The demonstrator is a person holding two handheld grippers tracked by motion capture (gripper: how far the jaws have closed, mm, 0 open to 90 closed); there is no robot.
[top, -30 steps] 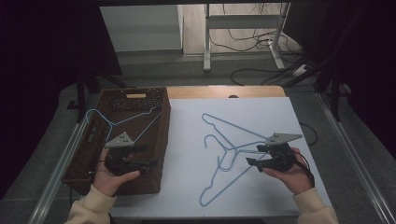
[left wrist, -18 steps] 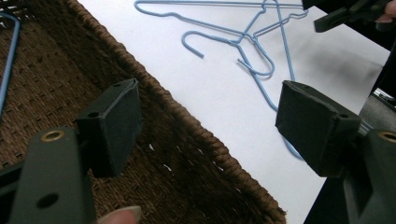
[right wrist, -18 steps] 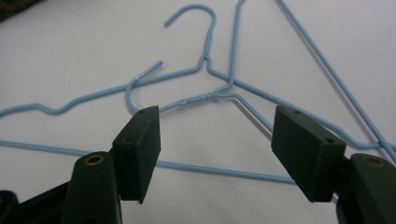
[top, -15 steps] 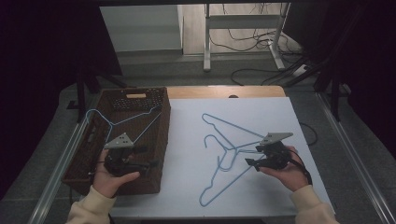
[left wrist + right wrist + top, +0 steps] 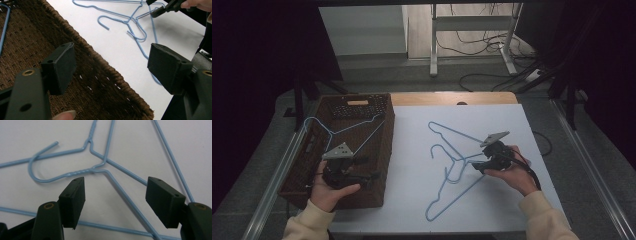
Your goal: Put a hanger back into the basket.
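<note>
2 blue wire hangers (image 5: 457, 165) are seen lying crossed on the white tabletop (image 5: 412, 150) toward its right edge, their twisted necks just ahead of the right gripper (image 5: 479, 166), whose jaws are spread wide and empty over the wires. The nearer hanger's long axis is judged to run diagonally toward the front edge. The left gripper (image 5: 367, 176), equally wide and empty, is held farther off over the wicker basket (image 5: 384, 145) at the left edge, where 1 more hanger (image 5: 344, 131) lies, partly hidden.

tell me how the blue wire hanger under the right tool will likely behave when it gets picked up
The near hanger is thin wire, so probably light and a bit springy. It crosses the far hanger near the hooks, so lifting it may drag that one along. The right tool, jaws open, faces a slim smooth rod that could slip or swivel in the pads.
</note>
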